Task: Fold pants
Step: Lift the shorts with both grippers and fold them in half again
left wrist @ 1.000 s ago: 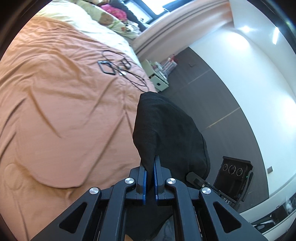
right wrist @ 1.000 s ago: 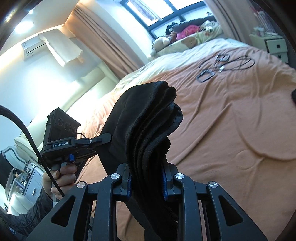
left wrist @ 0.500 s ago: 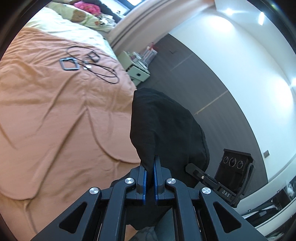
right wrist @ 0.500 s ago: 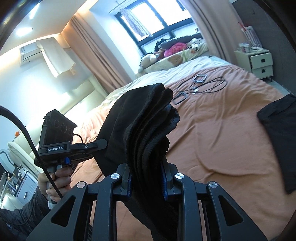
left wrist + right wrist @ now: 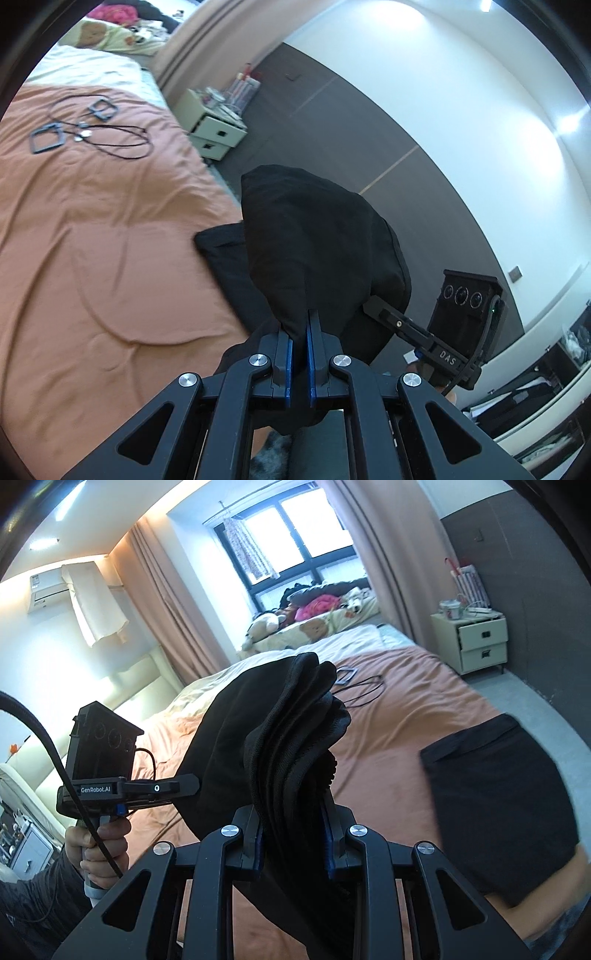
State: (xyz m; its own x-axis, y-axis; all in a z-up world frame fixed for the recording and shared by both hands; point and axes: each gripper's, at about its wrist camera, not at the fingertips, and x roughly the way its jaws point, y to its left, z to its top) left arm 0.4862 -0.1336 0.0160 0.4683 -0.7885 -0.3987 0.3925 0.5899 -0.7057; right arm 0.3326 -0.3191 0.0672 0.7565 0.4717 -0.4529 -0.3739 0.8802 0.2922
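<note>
The black pants [image 5: 317,243] hang bunched from both grippers above the orange bed cover [image 5: 92,236]. My left gripper [image 5: 298,332] is shut on a thin edge of the fabric. My right gripper [image 5: 293,812] is shut on a thick gathered bundle of the pants [image 5: 291,738]. A lower part of the pants [image 5: 495,805] lies flat on the bed near its right edge, also seen in the left wrist view [image 5: 229,254]. Each gripper shows in the other's view: the right one [image 5: 436,350] and the left one [image 5: 110,775].
Black cables and square frames [image 5: 85,129] lie on the far part of the bed. A cream bedside cabinet [image 5: 480,642] stands by the dark wall. Stuffed toys and pillows [image 5: 314,616] lie at the head of the bed under the window.
Both grippers have moved with the pants toward the bed's edge. A flat part of the pants has come to rest on the cover and shows more in both views.
</note>
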